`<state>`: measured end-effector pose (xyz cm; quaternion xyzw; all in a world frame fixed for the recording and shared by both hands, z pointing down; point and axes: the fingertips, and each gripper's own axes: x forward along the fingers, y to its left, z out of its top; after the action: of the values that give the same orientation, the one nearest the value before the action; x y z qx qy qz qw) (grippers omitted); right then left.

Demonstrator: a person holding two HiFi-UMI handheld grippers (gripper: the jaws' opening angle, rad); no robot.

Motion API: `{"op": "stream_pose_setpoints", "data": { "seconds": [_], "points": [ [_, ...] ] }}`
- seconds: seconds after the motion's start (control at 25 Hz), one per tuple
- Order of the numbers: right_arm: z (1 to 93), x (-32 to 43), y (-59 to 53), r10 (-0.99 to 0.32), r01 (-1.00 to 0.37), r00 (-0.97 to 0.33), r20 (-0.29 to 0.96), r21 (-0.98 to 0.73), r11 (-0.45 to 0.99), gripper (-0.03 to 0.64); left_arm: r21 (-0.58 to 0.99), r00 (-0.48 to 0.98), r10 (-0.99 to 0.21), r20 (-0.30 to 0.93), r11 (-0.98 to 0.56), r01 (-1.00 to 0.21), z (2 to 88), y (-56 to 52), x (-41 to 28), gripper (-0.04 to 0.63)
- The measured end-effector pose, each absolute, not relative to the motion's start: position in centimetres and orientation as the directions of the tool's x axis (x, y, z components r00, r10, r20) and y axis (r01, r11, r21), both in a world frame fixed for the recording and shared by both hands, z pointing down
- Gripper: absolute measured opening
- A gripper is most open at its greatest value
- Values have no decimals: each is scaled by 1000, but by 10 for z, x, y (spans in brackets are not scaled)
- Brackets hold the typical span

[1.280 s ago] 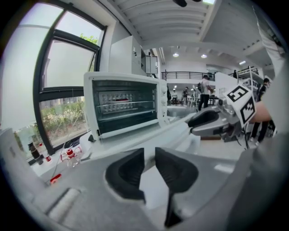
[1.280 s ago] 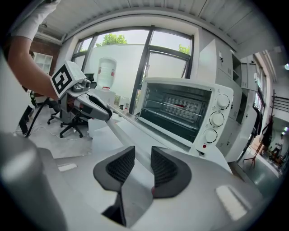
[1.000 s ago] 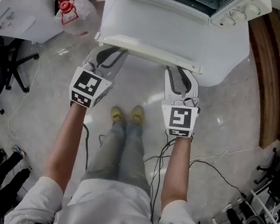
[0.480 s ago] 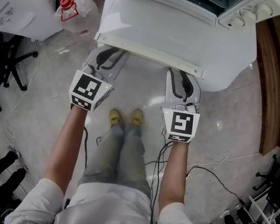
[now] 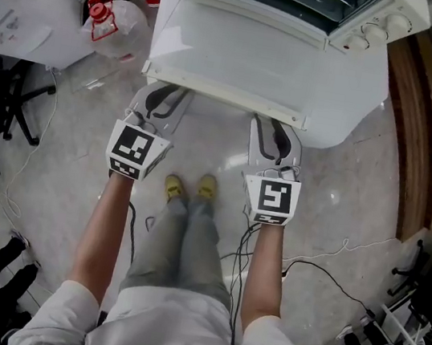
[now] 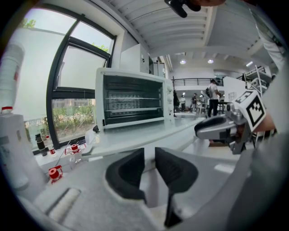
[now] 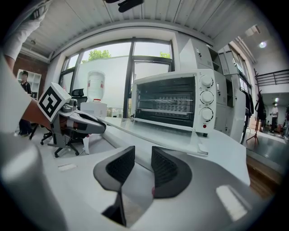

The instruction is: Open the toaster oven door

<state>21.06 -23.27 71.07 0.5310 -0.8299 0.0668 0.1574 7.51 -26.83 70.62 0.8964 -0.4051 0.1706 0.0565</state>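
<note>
The white toaster oven [image 5: 370,21] stands on a white table, and its door [image 5: 250,59] lies folded down flat toward me, so the rack inside shows. My left gripper [image 5: 165,99] hangs just below the door's front edge at its left end. It is open, with a narrow gap between its black pads [image 6: 128,171] and nothing in it. At the right end of that edge my right gripper [image 5: 272,133] is also open and empty. The left gripper view shows the oven [image 6: 133,99] ahead, and the right gripper view shows the oven [image 7: 174,101] with three knobs.
Clear water jugs with red caps [image 5: 114,17] stand left of the oven beside a white box [image 5: 23,7]. A wooden strip [image 5: 419,119] runs down the right side. An office chair [image 5: 6,110] and floor cables [image 5: 324,258] lie around my feet.
Both grippers have sunk slightly toward me in the head view while staying under the door's front edge. The door stays folded down.
</note>
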Motion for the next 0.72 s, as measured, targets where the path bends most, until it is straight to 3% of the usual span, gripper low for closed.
{"op": "stream_pose_setpoints", "data": {
  "seconds": [0.72],
  "points": [
    [699, 207, -220, -856, -891, -396, 333, 88, 446, 106, -15, 598, -726, 338, -640, -768, 699, -255, 64, 69]
  ]
}}
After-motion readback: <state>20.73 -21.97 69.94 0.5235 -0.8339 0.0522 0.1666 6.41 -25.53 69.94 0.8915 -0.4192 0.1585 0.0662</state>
